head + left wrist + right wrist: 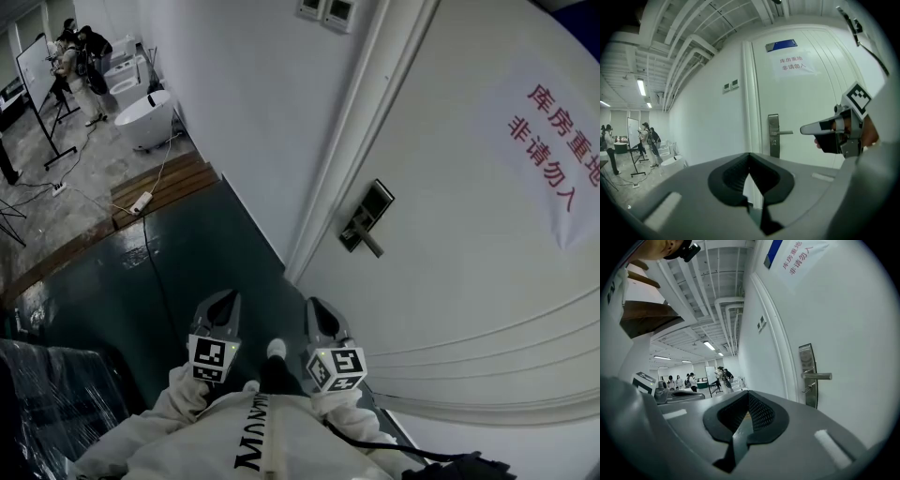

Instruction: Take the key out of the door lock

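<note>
The white door (pixel 469 281) carries a steel lock plate (pixel 367 217) with a lever handle (pixel 370 244). In the right gripper view a small key (pixel 806 389) sticks out of the plate (pixel 809 373) just under the handle (pixel 818 376). Both grippers hang low in front of the person, well short of the lock. My left gripper (pixel 217 314) is shut and holds nothing; its jaws (pixel 749 154) meet at the tips. My right gripper (pixel 319 314) is shut and empty too (pixel 749 393). It also shows in the left gripper view (pixel 820 127), pointing towards the lock plate (pixel 774 136).
A paper notice with red characters (pixel 553 150) is taped to the door, and a blue plaque (pixel 781 45) sits above it. Wall switches (pixel 326 9) are left of the frame. Far left stand people, a whiteboard (pixel 33 80) and a white tub (pixel 145 117). A power strip (pixel 141 202) lies on the floor.
</note>
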`<action>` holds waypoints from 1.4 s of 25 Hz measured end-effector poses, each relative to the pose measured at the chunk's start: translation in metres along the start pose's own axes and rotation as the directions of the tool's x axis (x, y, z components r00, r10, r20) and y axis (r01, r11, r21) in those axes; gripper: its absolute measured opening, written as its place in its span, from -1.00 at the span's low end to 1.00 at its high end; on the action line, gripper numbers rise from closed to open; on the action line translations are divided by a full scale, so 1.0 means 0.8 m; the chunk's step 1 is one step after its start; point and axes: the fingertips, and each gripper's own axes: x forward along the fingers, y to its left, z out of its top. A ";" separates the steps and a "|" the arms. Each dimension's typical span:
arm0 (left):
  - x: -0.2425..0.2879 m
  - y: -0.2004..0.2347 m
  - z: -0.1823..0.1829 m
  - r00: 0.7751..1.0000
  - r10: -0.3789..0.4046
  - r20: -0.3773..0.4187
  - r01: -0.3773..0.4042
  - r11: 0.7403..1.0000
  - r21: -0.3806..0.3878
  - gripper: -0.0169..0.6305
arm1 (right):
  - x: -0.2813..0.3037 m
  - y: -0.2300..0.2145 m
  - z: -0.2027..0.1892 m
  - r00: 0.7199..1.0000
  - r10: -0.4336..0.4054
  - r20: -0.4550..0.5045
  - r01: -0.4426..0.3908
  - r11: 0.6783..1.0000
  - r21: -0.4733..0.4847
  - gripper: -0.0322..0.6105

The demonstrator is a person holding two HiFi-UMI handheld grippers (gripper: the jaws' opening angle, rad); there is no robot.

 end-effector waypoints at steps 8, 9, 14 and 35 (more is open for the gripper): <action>0.088 0.004 0.008 1.000 -0.011 -0.025 0.011 1.000 0.010 -0.95 | 0.066 -0.058 0.023 1.000 0.012 0.003 -0.012 1.000 0.001 -0.90; 0.102 0.004 0.011 1.000 -0.016 -0.027 0.016 1.000 0.014 -0.95 | 0.076 -0.067 0.026 1.000 0.012 0.003 -0.012 1.000 0.003 -0.90; 0.159 0.005 0.028 0.999 -0.033 -0.035 0.034 0.999 0.029 -0.95 | 0.114 -0.100 0.044 1.000 0.019 0.004 -0.019 1.000 0.000 -0.90; 0.309 -0.010 0.079 0.981 -0.194 -0.025 0.196 0.975 0.109 -0.95 | 0.179 -0.183 0.085 0.994 -0.091 0.063 0.091 0.996 0.009 -0.90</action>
